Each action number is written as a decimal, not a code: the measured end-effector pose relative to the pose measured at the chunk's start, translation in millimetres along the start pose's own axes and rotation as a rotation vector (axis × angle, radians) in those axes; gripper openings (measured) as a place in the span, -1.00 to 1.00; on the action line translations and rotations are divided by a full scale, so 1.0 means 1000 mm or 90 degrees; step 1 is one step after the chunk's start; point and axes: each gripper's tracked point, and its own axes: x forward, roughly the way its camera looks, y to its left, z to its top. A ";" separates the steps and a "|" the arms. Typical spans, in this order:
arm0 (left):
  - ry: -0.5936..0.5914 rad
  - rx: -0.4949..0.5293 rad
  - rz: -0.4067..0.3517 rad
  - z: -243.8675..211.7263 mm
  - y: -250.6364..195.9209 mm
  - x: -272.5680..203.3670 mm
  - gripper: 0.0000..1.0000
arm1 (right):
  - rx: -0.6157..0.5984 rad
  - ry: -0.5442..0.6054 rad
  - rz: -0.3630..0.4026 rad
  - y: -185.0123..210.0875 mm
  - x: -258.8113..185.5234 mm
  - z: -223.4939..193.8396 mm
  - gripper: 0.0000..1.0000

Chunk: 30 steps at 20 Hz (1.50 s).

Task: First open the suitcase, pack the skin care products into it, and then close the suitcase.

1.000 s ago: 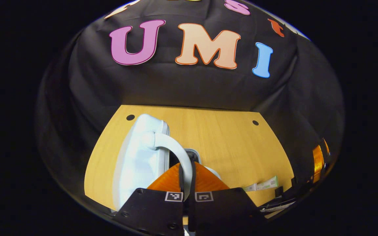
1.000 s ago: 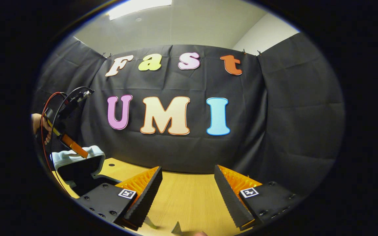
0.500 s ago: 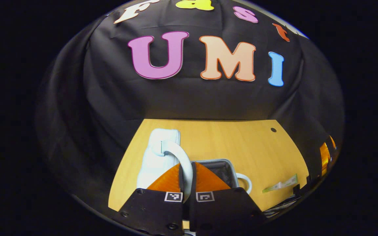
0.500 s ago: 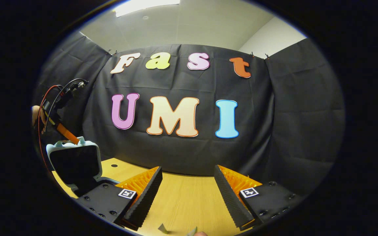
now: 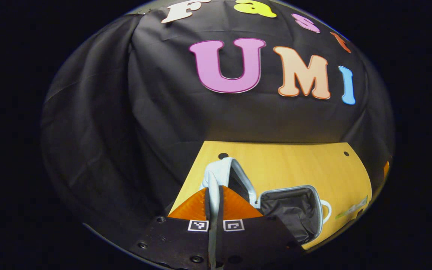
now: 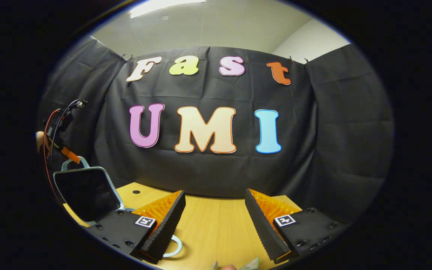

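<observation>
On wooden table (image 5: 294,165), open suitcase (image 5: 294,210), black cloth wall (image 6: 208,172) behind

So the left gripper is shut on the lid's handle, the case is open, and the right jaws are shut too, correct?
Not quite. In the right gripper view the right gripper has its jaws wide apart over the table, holding nothing. The rest stands: the left gripper is shut on the lid's handle and the case is open.

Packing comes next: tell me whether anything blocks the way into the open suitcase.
Nothing visible does. The lid is raised by its handle, which the left gripper pinches, and the suitcase's dark lined cavity lies open from above.
</observation>
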 end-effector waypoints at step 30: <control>-0.170 -0.212 0.091 -0.060 0.081 0.044 0.91 | 0.000 0.008 0.006 0.010 -0.018 -0.004 1.00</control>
